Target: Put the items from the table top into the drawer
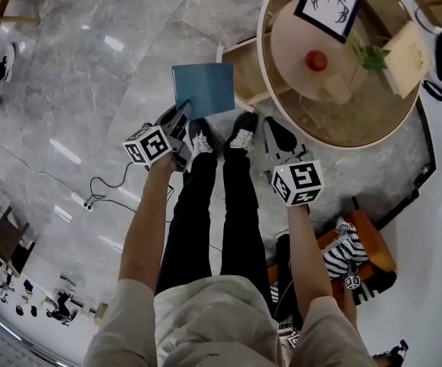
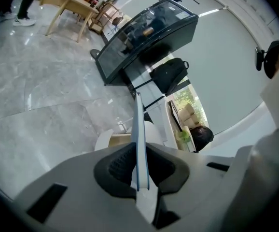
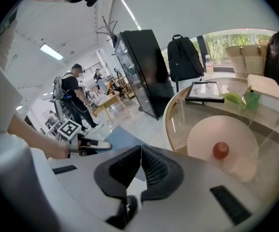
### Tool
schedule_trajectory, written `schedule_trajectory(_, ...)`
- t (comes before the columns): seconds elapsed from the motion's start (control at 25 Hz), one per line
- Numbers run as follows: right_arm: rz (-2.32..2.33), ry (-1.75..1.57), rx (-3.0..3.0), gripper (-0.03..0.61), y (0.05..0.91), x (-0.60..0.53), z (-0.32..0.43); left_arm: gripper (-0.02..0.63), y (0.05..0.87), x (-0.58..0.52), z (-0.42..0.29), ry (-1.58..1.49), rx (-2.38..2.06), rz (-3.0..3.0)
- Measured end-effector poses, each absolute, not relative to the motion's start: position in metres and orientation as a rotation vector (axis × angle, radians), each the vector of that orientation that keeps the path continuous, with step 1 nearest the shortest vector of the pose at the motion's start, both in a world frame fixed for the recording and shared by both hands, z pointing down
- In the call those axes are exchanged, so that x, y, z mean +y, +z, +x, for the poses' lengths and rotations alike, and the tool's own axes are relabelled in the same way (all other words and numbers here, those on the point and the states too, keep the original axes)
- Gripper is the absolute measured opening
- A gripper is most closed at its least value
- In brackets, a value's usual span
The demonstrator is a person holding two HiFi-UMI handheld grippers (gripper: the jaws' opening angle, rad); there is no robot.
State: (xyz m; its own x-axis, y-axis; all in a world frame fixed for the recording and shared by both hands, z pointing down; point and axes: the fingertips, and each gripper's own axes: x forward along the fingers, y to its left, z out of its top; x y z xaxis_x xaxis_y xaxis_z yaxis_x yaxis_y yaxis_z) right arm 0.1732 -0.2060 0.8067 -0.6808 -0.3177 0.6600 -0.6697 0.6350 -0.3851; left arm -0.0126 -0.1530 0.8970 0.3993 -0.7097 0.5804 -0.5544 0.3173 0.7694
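My left gripper (image 1: 181, 115) is shut on a thin blue-green book (image 1: 203, 88), held over the floor just left of the round glass-topped table (image 1: 264, 67). In the left gripper view the book (image 2: 139, 129) stands edge-on between the pads. An open wooden drawer (image 1: 245, 71) juts from the table's side beside the book. My right gripper (image 1: 273, 128) hovers by the table's edge, shut with nothing in it (image 3: 140, 150). On the table are a red apple (image 1: 316, 60) on a pale round board (image 1: 301, 33), a framed antler picture (image 1: 329, 2), a leafy sprig (image 1: 370, 56) and a beige box (image 1: 409, 56).
The person's legs and shoes (image 1: 221, 140) stand between the two grippers. A cable and power strip (image 1: 91, 202) lie on the marble floor at left. An orange seat with a striped cloth (image 1: 355, 254) is at lower right. A black cabinet (image 2: 149, 33) and a backpack (image 3: 183, 57) stand beyond the table.
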Motion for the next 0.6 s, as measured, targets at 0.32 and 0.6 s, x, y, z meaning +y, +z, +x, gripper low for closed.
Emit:
schedule_trajectory(0.32,0.786,0.919,-2.293,0.034,0.824,-0.208,0.188,0.054,0.970,-0.178,0.033,-0.112,-1.302,1.212)
schedule_trajectory(0.6,0.837,0.934,-2.307,0.034,0.843,-0.217,0.212,0.054,1.029,-0.213,0.065,-0.108,-1.285,1.195)
